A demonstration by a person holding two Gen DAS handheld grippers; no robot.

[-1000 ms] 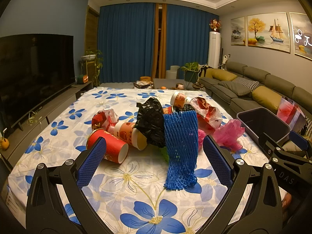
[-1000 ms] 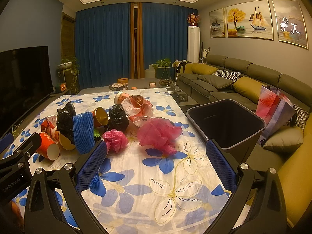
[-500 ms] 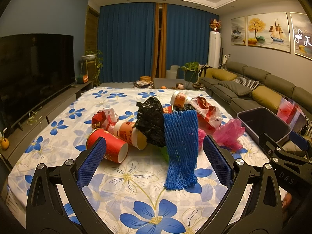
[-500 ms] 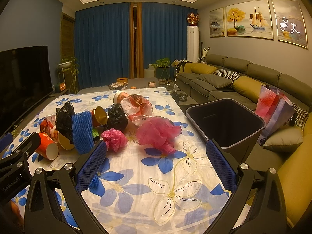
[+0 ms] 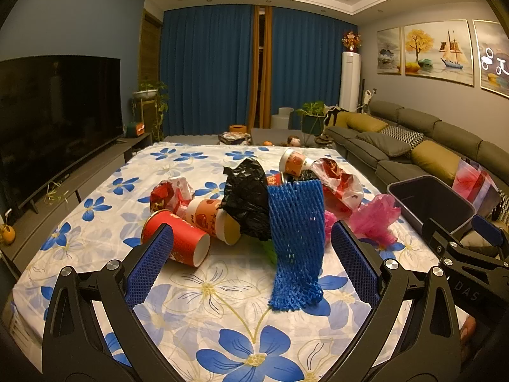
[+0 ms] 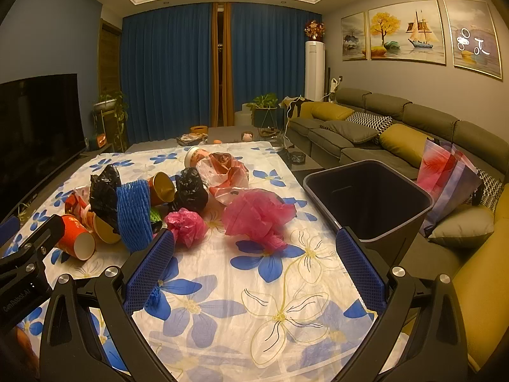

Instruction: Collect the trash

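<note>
Trash is heaped on the flowered tablecloth (image 5: 222,302). A blue foam net (image 5: 296,242) stands nearest my left gripper (image 5: 251,258), which is open and holds nothing. Beside the net lie a red paper cup (image 5: 178,242), an orange cup (image 5: 210,219), a black bag (image 5: 248,200) and a red-printed clear bag (image 5: 337,184). My right gripper (image 6: 254,261) is open over the cloth, short of a big pink bag (image 6: 257,216) and a small pink wad (image 6: 187,226). A dark bin (image 6: 369,197) stands off the table's right edge.
A grey sofa (image 6: 397,137) with cushions runs along the right wall, and a colourful gift bag (image 6: 445,178) leans behind the bin. A TV (image 5: 54,121) on a low stand lines the left side. Blue curtains (image 5: 216,70) close the far end.
The left gripper's view is unchanged. The right gripper's view has shifted slightly, with the pile and bin sliding a little left.
</note>
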